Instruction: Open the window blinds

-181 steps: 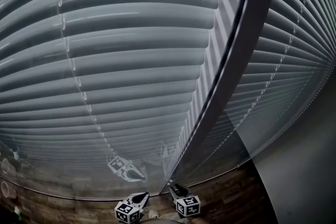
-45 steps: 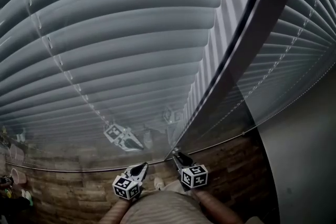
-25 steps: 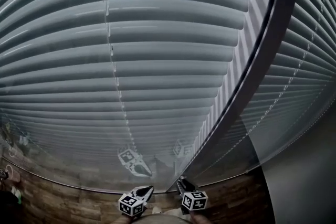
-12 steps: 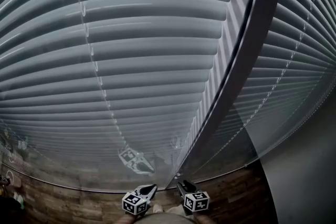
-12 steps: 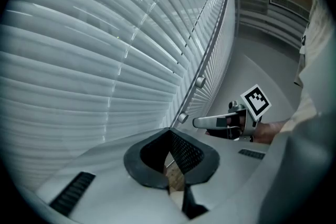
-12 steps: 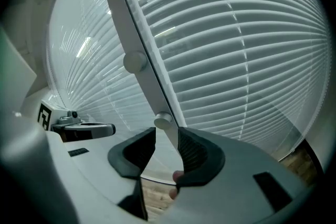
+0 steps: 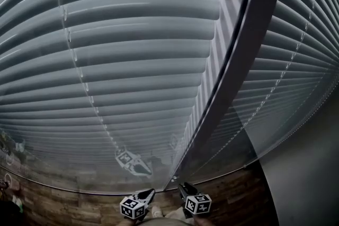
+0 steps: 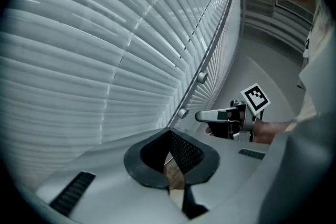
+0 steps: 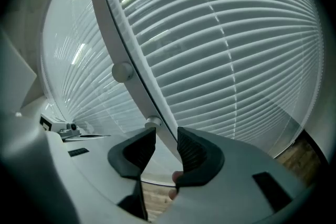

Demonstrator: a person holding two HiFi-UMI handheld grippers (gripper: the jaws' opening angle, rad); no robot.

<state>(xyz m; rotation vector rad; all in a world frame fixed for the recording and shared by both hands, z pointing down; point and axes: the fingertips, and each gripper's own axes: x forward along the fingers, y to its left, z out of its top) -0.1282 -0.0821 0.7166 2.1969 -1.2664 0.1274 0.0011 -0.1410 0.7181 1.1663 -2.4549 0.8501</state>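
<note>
Grey slatted blinds [image 7: 132,61] hang shut behind glass on both sides of a dark upright frame [image 7: 233,61]. Both grippers sit low at the foot of that frame. My left gripper [image 7: 148,192] is shut with nothing in it; its tips meet in the left gripper view [image 8: 169,134]. My right gripper [image 7: 181,186] is open. In the right gripper view [image 9: 167,139] the white frame [image 9: 131,81] runs behind the gap between its jaws, and a small round knob [image 9: 153,122] sits just beyond the left pad. A second knob [image 9: 122,71] is higher on the frame.
Wooden floor [image 7: 63,204] shows below the window. A plain grey wall [image 7: 307,177] stands to the right. The glass mirrors the left gripper [image 7: 132,161]. The person's arm and body [image 8: 310,113] fill the right side of the left gripper view.
The head view has swung a little across the blinds. Both grippers stay low at the foot of the frame with their jaws as before.
</note>
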